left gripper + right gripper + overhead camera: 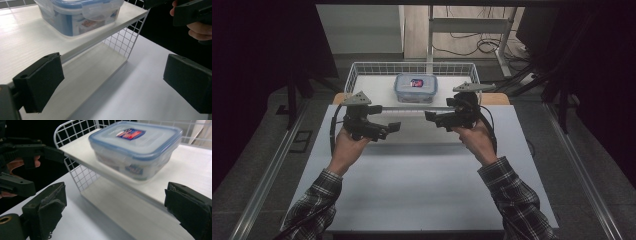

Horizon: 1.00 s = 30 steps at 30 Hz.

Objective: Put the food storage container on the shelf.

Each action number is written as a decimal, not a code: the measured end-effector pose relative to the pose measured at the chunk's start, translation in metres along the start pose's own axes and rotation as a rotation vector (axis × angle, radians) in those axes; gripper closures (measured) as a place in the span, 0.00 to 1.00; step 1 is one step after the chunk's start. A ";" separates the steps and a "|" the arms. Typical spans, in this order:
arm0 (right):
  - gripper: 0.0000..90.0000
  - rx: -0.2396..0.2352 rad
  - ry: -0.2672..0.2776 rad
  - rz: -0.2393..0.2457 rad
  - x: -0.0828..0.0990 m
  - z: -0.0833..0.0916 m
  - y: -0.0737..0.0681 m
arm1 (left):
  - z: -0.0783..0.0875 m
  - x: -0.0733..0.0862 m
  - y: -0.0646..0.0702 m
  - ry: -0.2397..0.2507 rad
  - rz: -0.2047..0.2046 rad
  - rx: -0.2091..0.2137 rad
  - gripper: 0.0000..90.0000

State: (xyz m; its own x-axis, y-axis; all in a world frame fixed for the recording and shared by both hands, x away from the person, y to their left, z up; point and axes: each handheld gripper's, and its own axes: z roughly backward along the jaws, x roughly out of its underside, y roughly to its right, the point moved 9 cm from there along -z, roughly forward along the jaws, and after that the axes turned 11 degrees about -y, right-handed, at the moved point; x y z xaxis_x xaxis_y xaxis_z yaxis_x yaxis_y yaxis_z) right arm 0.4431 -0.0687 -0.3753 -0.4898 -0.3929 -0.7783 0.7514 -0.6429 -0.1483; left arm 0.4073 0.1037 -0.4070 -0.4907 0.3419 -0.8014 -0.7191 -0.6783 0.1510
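A clear plastic food box with a blue-rimmed lid point(415, 87) point(80, 15) point(136, 147) sits shut on a raised white shelf board point(377, 87) point(25, 37) point(190, 162) inside a white wire rack at the back of the table. My left gripper point(388, 130) point(112, 80) is held above the table just in front of the rack's left part, open and empty, jaws pointing right. My right gripper point(434, 120) point(117, 212) faces it from the right, open and empty too. The two grippers' tips are a short gap apart, below and in front of the box.
The white table point(422, 180) stretches toward me under both forearms. Wire mesh walls point(82, 175) close the rack's sides and back. Under the shelf board is a lower white board point(95, 72). Dark floor, rails and cables surround the table.
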 end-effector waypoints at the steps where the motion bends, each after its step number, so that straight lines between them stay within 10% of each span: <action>1: 0.04 0.000 0.000 0.000 0.000 0.000 0.000 | 0.000 0.000 0.000 0.000 0.000 0.000 0.02; 30: 0.04 0.015 -0.030 0.115 0.058 -0.013 -0.022 | -0.023 0.056 0.035 -0.028 -0.127 -0.067 0.02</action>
State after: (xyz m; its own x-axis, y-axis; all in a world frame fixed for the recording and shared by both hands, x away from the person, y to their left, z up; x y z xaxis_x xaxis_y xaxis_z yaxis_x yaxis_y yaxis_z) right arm 0.4037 -0.0691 -0.4252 -0.4135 -0.4842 -0.7711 0.7971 -0.6018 -0.0496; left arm 0.3659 0.0840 -0.4595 -0.4121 0.4453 -0.7949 -0.7424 -0.6698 0.0096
